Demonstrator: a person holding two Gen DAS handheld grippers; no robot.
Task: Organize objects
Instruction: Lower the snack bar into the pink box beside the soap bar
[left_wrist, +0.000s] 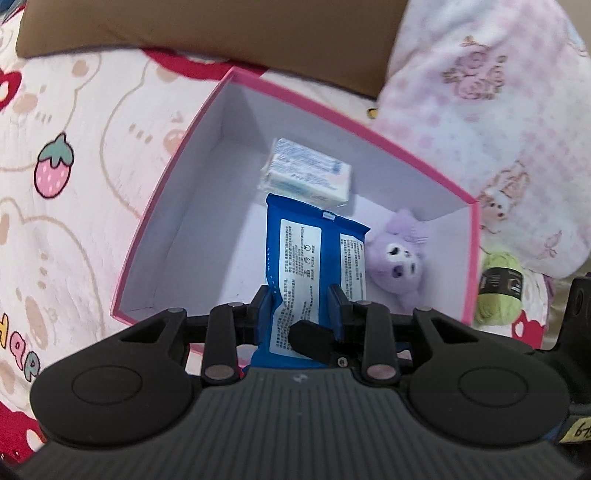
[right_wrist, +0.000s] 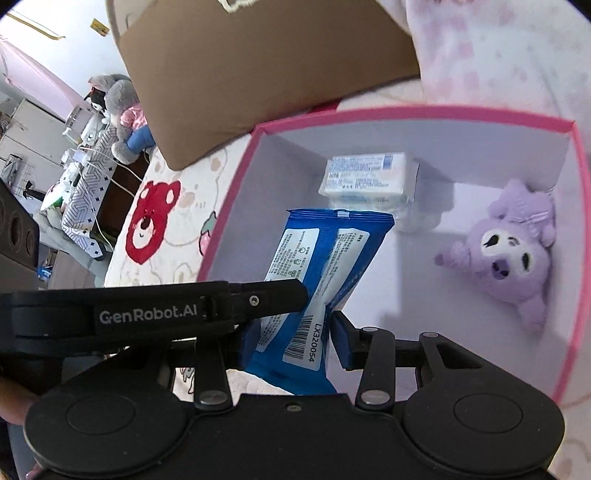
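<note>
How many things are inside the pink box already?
2. A white pack lies near the far wall, and a purple plush sits by the right wall. The blue pack is held over the box, not set down. Nothing looks hidden.

You're working over a bedsheet (left_wrist: 74, 229) printed with bears and strawberries. Beyond it you see a cluttered side table (right_wrist: 88, 173) and pale cabinets (right_wrist: 26, 125) in daylight.

Plush toy (left_wrist: 397, 258) in box (left_wrist: 177, 184)
</note>
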